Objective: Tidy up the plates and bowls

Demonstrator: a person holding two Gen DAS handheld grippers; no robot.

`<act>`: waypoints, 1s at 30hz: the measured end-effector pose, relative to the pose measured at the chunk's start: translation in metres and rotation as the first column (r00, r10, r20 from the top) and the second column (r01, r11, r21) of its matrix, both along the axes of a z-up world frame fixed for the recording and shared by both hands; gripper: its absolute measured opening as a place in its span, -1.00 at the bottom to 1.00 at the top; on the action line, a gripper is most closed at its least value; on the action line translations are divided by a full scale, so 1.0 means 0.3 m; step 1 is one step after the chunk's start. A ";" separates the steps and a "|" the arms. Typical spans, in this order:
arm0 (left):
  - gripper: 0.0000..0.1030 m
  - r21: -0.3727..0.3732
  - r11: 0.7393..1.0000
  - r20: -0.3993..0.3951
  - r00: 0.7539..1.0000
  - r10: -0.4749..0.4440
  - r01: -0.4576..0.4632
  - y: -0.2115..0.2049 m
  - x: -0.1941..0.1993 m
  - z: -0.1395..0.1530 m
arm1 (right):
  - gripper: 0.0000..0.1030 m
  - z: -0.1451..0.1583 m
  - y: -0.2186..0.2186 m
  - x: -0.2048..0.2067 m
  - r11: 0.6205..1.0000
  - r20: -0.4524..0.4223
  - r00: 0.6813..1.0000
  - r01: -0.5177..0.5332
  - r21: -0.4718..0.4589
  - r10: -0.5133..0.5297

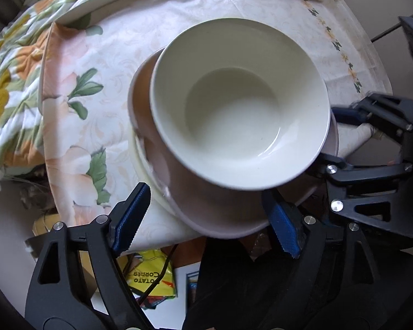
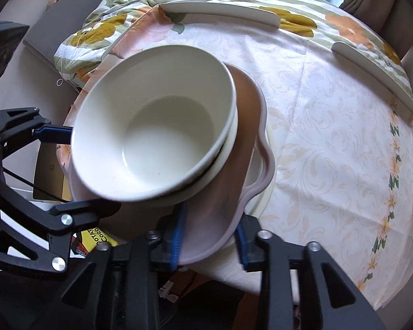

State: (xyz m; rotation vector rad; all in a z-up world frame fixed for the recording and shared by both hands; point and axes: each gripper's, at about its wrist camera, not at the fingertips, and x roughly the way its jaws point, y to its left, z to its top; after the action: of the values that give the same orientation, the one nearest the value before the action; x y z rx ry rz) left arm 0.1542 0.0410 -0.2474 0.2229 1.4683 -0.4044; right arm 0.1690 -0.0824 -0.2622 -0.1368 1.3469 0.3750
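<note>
Bowls stacked on the plates, both my grippers loose.
Top bowl (image 1: 239,104) sits nested in another on the pink plate (image 2: 228,206) at the table's near edge; left gripper (image 1: 206,217) spread wide, right gripper (image 2: 209,239) parted around the plate rim.

"OTATO CORNER" on yellow packet (image 1: 151,277)
</note>
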 end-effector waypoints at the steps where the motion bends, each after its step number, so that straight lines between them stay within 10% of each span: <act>1: 0.59 -0.003 1.000 -0.001 1.000 0.003 -0.003 0.008 -0.005 0.002 | 0.08 0.010 -0.005 -0.004 1.000 0.010 1.000 0.007 -0.011 -0.007; 11: 0.59 -0.014 0.998 0.100 0.993 0.069 -0.068 0.089 -0.089 0.141 | 0.13 0.139 -0.051 -0.076 0.997 0.079 0.994 0.077 0.005 -0.077; 17: 0.59 -0.043 0.986 0.280 0.945 0.167 -0.161 0.098 -0.242 0.350 | 0.13 0.317 -0.113 -0.205 0.996 0.219 0.972 0.075 0.043 -0.083; 21: 0.59 -0.119 0.968 0.463 0.851 0.249 -0.219 0.084 -0.384 0.563 | 0.73 0.472 -0.169 -0.302 0.991 0.339 0.931 0.115 0.074 -0.133; 26: 1.00 -0.230 0.942 0.630 0.701 0.335 -0.243 0.055 -0.538 0.755 | 0.77 0.653 -0.233 -0.423 0.976 0.481 0.850 0.181 0.117 -0.215; 30: 1.00 -0.236 0.947 0.734 0.598 0.321 -0.218 0.022 -0.633 0.834 | 0.77 0.768 -0.258 -0.535 0.952 0.619 0.726 0.266 0.152 -0.301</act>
State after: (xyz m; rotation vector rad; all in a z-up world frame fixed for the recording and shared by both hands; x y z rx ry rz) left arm -0.0357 0.0477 0.0030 0.0472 0.5955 -0.1062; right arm 0.0085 -0.1598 -0.0317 -0.0040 0.6574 0.0783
